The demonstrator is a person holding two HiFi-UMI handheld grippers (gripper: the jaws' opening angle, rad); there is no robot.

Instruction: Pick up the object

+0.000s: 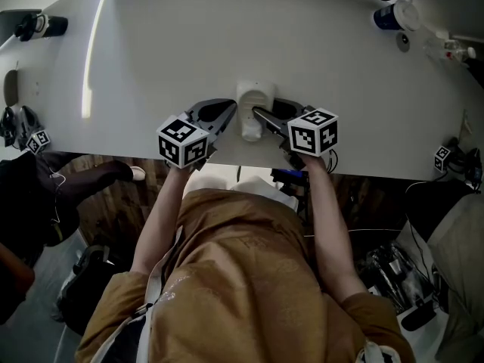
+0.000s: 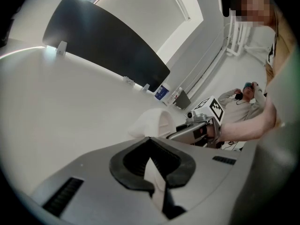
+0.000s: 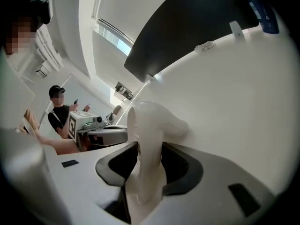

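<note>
Object and grip meet near the front edge of the desk (image 1: 189,51). The white object (image 1: 253,106), a small rounded plastic piece, stands upright on the pale top, straight ahead of the person (image 1: 249,278) in a tan top.

The right hand-held gripper (image 1: 262,118) reaches it from the person's right, slanted downward, with its two jaws clenched on the object's lower part. In the right gripper view the white stem runs straight up between the black pads (image 3: 185,165). It fills the gap and touches both sides, and its bulged head leans toward the far side above the jaw tips. The object's base appears to rest on the desk (the head view shows it only from above).

The left hand-held gripper (image 1: 227,112) sits on the opposite side, also tilted down. Its tips point at the object and end just beside it; whether they touch it cannot be told. In the left gripper view its jaws are drawn together at the tips and grasp nothing. The white object shows just past them, slightly to the right, with the other gripper's jaw beyond it.

The marker cubes (image 1: 183,142) (image 1: 312,131) sit at the desk's front edge, one on each side of the object. A blue-and-white container (image 1: 393,13) stands at the far right corner, well apart from both.
</note>
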